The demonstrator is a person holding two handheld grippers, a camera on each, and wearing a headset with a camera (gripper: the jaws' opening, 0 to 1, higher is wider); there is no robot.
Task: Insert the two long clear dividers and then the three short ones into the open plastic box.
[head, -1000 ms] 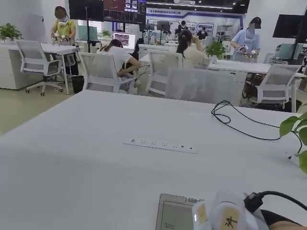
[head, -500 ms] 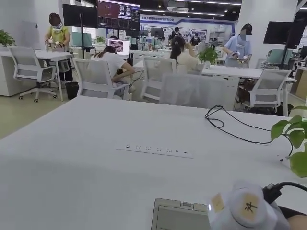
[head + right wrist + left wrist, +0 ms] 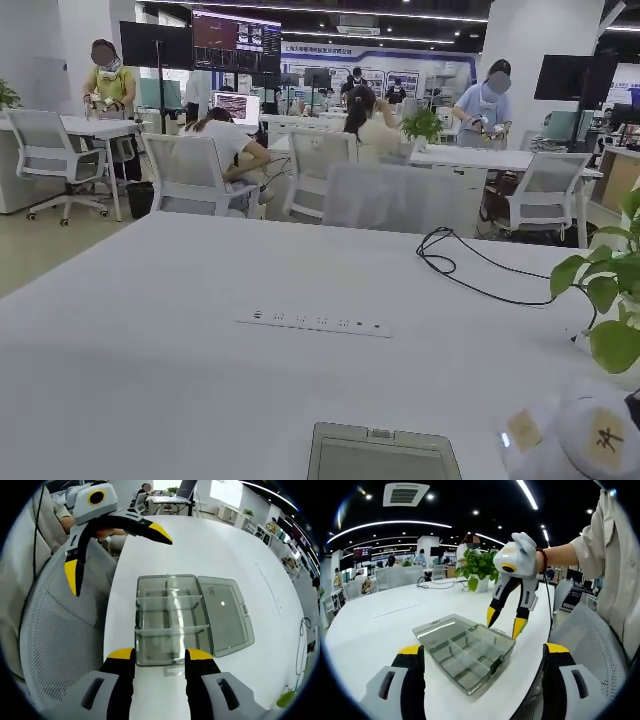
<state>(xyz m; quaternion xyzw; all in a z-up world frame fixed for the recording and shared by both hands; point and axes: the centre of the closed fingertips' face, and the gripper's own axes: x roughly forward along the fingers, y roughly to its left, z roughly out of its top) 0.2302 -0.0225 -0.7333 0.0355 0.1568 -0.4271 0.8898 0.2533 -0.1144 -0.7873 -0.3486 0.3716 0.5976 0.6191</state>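
Right gripper view | box [image 3: 136, 605] open, dividers [image 3: 170, 628] seated inside | left gripper [image 3: 119, 562], right gripper [image 3: 504, 625]: jaws apart, empty

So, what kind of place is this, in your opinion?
Most likely an open-plan office or lab hall: long white desks with built-in sockets, office chairs, a large screen, and people working at other desks.

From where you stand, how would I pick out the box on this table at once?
Find the big white table, then its edge nearest the grey mesh chair. There lies a flat clear plastic box, its lid folded open alongside. Unlike the leafy plant farther along, it is see-through and split into compartments.
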